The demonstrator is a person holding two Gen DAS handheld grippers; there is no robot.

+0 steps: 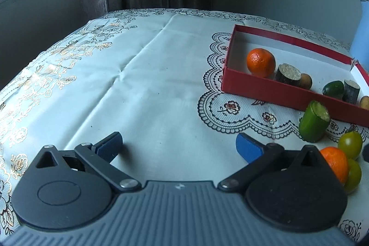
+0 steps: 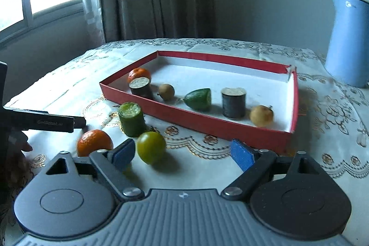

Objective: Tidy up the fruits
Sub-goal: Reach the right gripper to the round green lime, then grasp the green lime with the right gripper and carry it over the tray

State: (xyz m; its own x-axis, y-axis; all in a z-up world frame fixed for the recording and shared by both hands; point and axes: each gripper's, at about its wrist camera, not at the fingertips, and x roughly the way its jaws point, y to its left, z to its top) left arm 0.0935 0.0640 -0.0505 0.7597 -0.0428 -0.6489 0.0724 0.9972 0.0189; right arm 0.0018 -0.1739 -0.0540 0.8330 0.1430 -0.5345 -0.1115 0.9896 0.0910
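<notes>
Midway: six fruit pieces sit inside the red box (image 2: 207, 128); an orange (image 2: 93, 142), green tomato (image 2: 151, 146) and green cylinder (image 2: 131, 119) wait outside, beside the empty, spread right gripper (image 2: 184, 152) and left gripper (image 1: 178, 145).

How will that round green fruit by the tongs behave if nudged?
The green fruit looks smooth and round, so it would probably roll across the tablecloth. Its glossy skin might slip between the open right tongs.

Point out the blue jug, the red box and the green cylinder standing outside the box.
blue jug (image 2: 348, 43): right wrist view, middle of its body.
red box (image 2: 196, 118): right wrist view, near wall.
green cylinder (image 2: 132, 123): right wrist view, its side.
</notes>
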